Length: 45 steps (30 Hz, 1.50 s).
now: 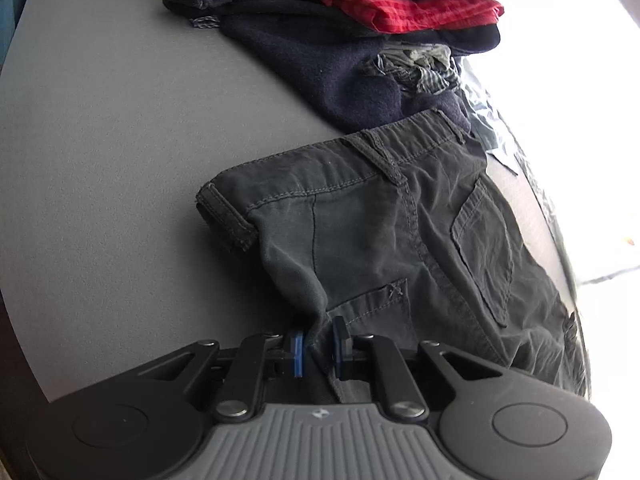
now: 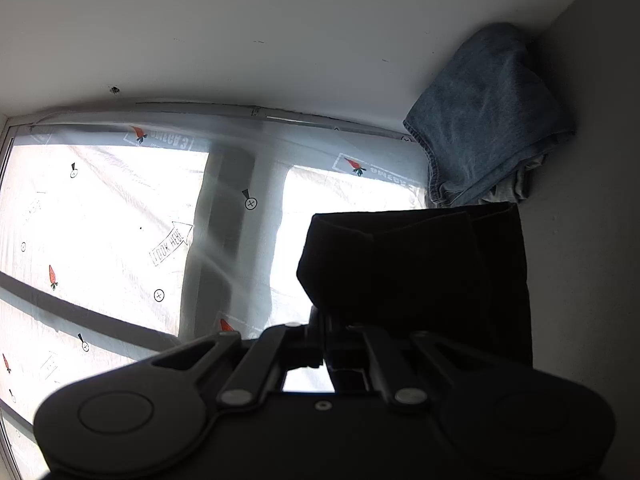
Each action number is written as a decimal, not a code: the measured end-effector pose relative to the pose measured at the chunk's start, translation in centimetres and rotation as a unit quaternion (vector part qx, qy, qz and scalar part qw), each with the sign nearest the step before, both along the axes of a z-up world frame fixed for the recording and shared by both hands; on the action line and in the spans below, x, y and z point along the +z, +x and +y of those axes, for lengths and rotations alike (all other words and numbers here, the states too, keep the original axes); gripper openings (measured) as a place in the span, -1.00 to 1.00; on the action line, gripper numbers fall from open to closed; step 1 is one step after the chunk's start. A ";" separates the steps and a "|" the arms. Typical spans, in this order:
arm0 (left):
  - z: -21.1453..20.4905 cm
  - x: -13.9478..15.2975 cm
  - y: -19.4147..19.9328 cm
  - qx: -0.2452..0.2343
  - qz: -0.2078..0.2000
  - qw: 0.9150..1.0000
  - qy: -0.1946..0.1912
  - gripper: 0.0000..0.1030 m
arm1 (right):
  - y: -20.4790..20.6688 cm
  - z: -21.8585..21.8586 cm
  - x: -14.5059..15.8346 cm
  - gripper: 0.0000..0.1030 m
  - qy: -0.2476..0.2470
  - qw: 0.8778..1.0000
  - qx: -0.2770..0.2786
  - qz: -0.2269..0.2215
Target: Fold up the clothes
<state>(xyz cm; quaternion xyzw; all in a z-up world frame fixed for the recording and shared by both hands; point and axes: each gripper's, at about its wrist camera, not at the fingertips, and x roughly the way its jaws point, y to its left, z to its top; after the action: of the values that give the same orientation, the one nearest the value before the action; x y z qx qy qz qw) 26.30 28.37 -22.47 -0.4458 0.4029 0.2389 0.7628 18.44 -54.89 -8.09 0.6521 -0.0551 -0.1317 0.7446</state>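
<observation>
My left tongs [image 1: 318,350] pinch a thin fold of the grey trousers [image 1: 384,240] lying at the bench's [image 1: 100,160] right edge; my right tongs [image 2: 324,340] clamp dark cloth [image 2: 416,268] aloft. That shallow pinch may slip, undoing the fold.

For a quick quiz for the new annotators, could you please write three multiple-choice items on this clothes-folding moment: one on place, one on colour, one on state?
1. Where does the pile of clothes lie relative to the grey trousers, in the left wrist view?
A. Beyond their waistband
B. Under the tongs
C. Off the table

2. What colour is the checked garment in that pile?
A. Yellow
B. Red
C. White

3. How are the left tongs?
A. Wide open over bare table
B. Shut on nothing
C. Shut on trouser fabric

Answers: 1 A, the pile of clothes sits past the grey trousers; 2 B, the checked garment is red; 3 C, the left tongs pinch a bunched fold.
</observation>
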 end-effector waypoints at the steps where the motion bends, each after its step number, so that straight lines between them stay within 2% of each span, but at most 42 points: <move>1: 0.2 0.5 0.1 0.016 -0.012 1.000 -0.011 -0.73 | 0.3 -0.2 -0.1 -0.97 0.002 1.000 0.000 0.002; 4: 0.3 2.2 1.1 0.039 -0.040 0.998 -0.026 -0.73 | 1.7 -1.1 -0.5 -0.97 0.010 1.000 -0.002 0.009; 8: 0.1 4.4 4.6 0.052 -0.064 0.996 -0.042 -0.73 | 4.3 -2.4 -0.7 -0.97 0.015 1.000 -0.004 0.022; 10: -0.4 5.5 6.9 0.049 -0.076 0.995 -0.036 -0.73 | 6.3 -3.1 -0.8 -0.97 0.015 0.999 -0.006 0.030; 13: -1.4 7.1 11.1 0.034 -0.071 0.997 -0.015 -0.74 | 9.9 -4.4 -0.9 -0.97 0.011 0.999 -0.005 0.048; 17: -2.8 8.6 17.7 0.011 -0.086 0.996 0.006 -0.73 | 17.9 -6.8 -0.8 -0.97 -0.001 0.997 0.018 0.080; 20: -3.2 8.2 23.4 0.016 -0.082 0.996 0.019 -0.66 | 25.8 -8.1 -1.2 -0.97 -0.016 0.993 0.053 0.103; 21: -3.3 7.8 25.3 0.025 -0.071 0.997 0.026 -0.59 | 29.2 -8.4 -1.5 -0.88 -0.030 0.990 0.073 0.119; 22: -3.3 7.3 27.2 0.034 -0.053 0.997 0.035 -0.43 | 32.6 -8.6 -1.7 -0.79 -0.045 0.986 0.092 0.135; 23: -3.4 6.8 28.9 0.042 -0.035 0.997 0.047 -0.37 | 35.7 -8.8 -2.0 -0.47 -0.058 0.981 0.108 0.153; 24: -3.6 6.6 30.1 0.041 -0.028 0.997 0.062 -0.36 | 37.7 -8.6 -2.2 -0.03 -0.067 0.976 0.107 0.176; 25: -3.9 6.7 31.1 0.034 -0.027 0.996 0.076 -0.31 | 39.5 -8.3 -2.4 0.00 -0.076 0.972 0.108 0.195; 27: -5.2 6.9 31.6 0.014 -0.032 0.994 0.102 -0.02 | 40.8 -7.2 -2.9 0.01 -0.098 0.966 0.125 0.205; 28: -5.9 7.0 31.6 0.004 -0.037 0.993 0.115 0.22 | 40.4 -6.4 -3.4 0.02 -0.106 0.963 0.128 0.210; 29: -6.8 7.0 31.5 -0.012 -0.038 0.991 0.131 0.32 | 40.0 -5.7 -4.0 0.05 -0.114 0.961 0.131 0.216; 31: -8.8 6.4 30.8 -0.056 -0.021 0.984 0.166 0.32 | 38.3 -4.3 -5.2 0.05 -0.125 0.954 0.132 0.238; 33: -11.1 5.4 30.0 -0.109 0.003 0.975 0.195 0.32 | 35.8 -3.2 -7.0 0.04 -0.134 0.946 0.123 0.270; 34: -12.5 4.7 29.3 -0.145 0.014 0.966 0.212 0.33 | 34.5 -2.8 -7.9 0.01 -0.137 0.941 0.116 0.287; 36: -15.2 3.3 28.0 -0.206 0.039 0.944 0.256 0.38 | 32.4 -2.2 -9.1 -0.16 -0.151 0.931 0.107 0.316; 39: -18.7 0.9 26.1 -0.276 0.083 0.902 0.323 0.45 | 30.7 -1.5 -10.4 -0.44 -0.189 0.906 0.108 0.364; 42: -20.6 -1.5 25.0 -0.320 0.103 0.863 0.377 0.58 | 30.9 -1.2 -11.2 -0.47 -0.228 0.884 0.117 0.390; 43: -21.1 -2.1 24.8 -0.330 0.108 0.852 0.393 0.59 | 31.1 -1.1 -11.4 -0.47 -0.236 0.880 0.118 0.395; 44: -21.4 -2.5 24.7 -0.333 0.110 0.844 0.405 0.60 | 31.5 -1.1 -11.6 -0.45 -0.243 0.875 0.116 0.403; 45: -21.6 -2.6 24.8 -0.333 0.113 0.842 0.410 0.60 | 31.8 -1.1 -11.7 -0.39 -0.248 0.870 0.113 0.411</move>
<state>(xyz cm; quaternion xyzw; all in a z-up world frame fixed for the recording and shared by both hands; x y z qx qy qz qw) 51.10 6.81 -25.09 0.0984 0.4754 0.1628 0.8590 50.22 -55.98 -19.84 0.3343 0.2995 -0.2844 0.8471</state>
